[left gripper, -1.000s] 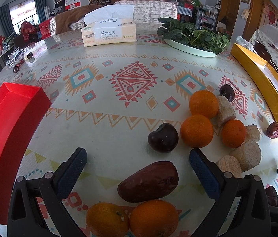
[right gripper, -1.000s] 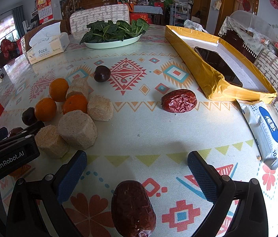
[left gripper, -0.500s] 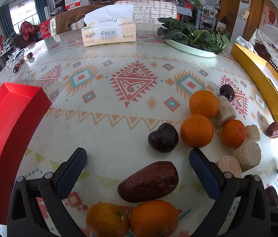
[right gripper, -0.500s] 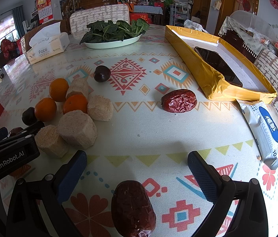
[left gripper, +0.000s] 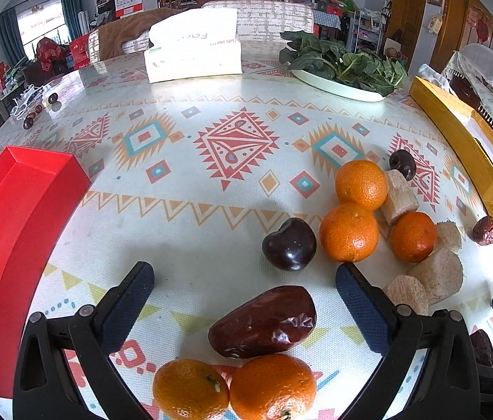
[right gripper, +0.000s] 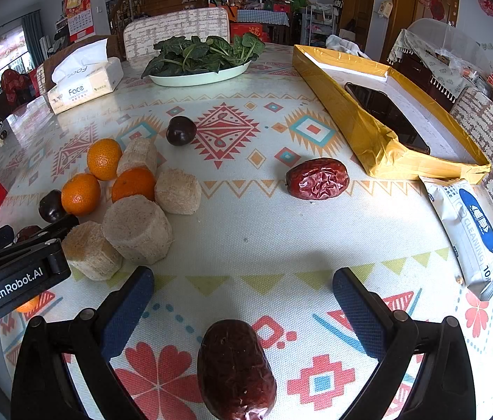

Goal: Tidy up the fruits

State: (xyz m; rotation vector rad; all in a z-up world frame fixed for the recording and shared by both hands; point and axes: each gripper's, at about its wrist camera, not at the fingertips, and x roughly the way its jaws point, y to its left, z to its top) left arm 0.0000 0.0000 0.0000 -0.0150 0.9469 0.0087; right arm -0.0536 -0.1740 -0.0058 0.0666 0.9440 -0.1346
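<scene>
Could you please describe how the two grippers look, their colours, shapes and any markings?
Both the left gripper and the right gripper have a black frame with round bolts and two flat fingers covered in dark blue textured pads. In the right wrist view, the left gripper's black body carries white "GenRobot.AI" lettering.

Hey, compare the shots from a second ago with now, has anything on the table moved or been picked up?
Nothing visibly changed. The left gripper and right gripper stay open and empty, each over a red date that lies untouched.
</scene>
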